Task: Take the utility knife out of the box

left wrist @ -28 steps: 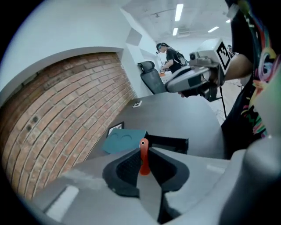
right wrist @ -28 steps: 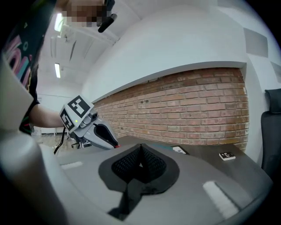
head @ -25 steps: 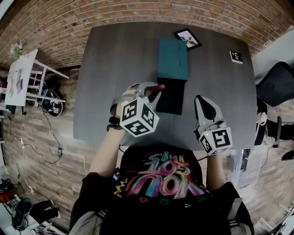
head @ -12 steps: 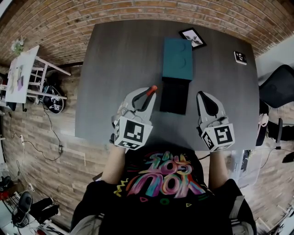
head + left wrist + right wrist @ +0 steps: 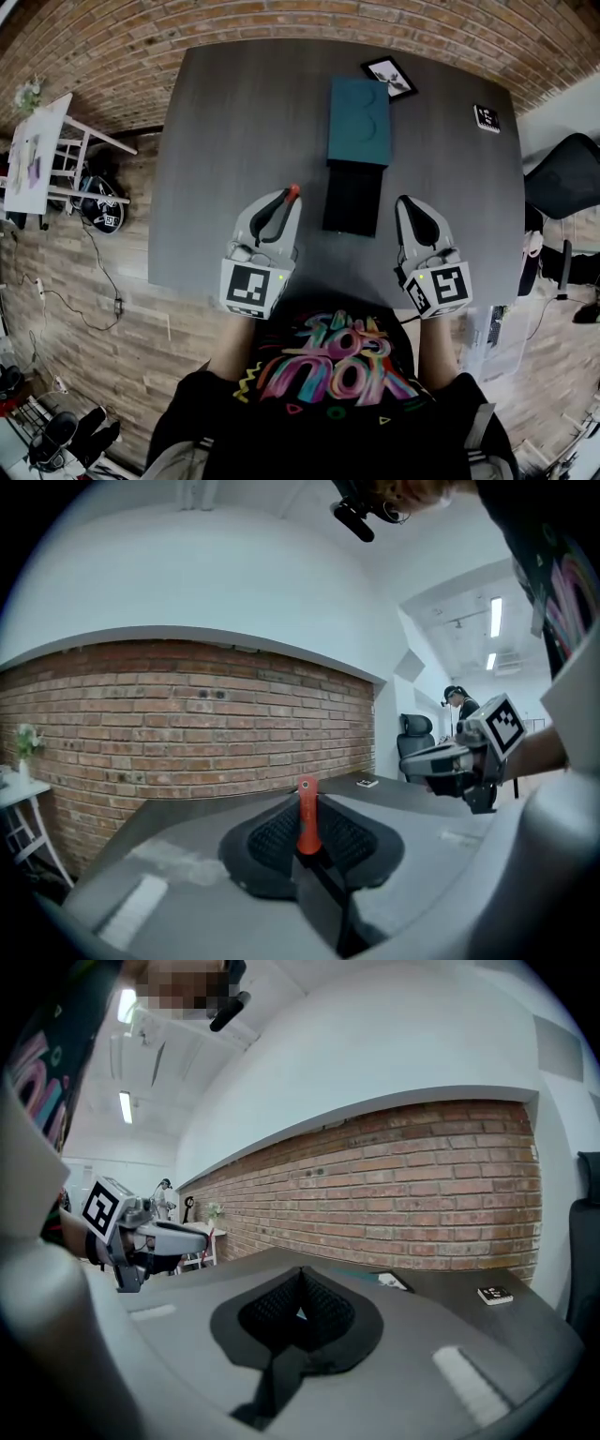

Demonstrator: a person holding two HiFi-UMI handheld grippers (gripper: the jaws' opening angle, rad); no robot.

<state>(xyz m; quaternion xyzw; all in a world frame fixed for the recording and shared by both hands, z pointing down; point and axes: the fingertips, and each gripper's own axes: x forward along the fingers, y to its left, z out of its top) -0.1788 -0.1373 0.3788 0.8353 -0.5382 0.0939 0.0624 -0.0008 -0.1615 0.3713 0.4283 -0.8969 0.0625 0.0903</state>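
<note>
The utility knife [image 5: 307, 817] is orange-red and stands upright between the pads of my left gripper [image 5: 309, 841], which is shut on it. In the head view its tip [image 5: 292, 191] pokes out past the left gripper [image 5: 281, 202], above the table just left of the box. The box is a black tray [image 5: 352, 199] with a teal part [image 5: 358, 120] behind it. My right gripper [image 5: 410, 208] hovers just right of the tray. In its own view its jaws [image 5: 300, 1277] are shut with nothing between them.
A framed picture [image 5: 389, 75] and a small marker tile [image 5: 486, 116] lie at the far right of the dark table [image 5: 234, 112]. A black office chair [image 5: 562, 173] stands off the table's right edge. A white side table [image 5: 37, 155] stands to the left.
My left gripper has rolled upright and drawn back to the left, away from the black tray, carrying the knife. The right gripper has stayed put.
</note>
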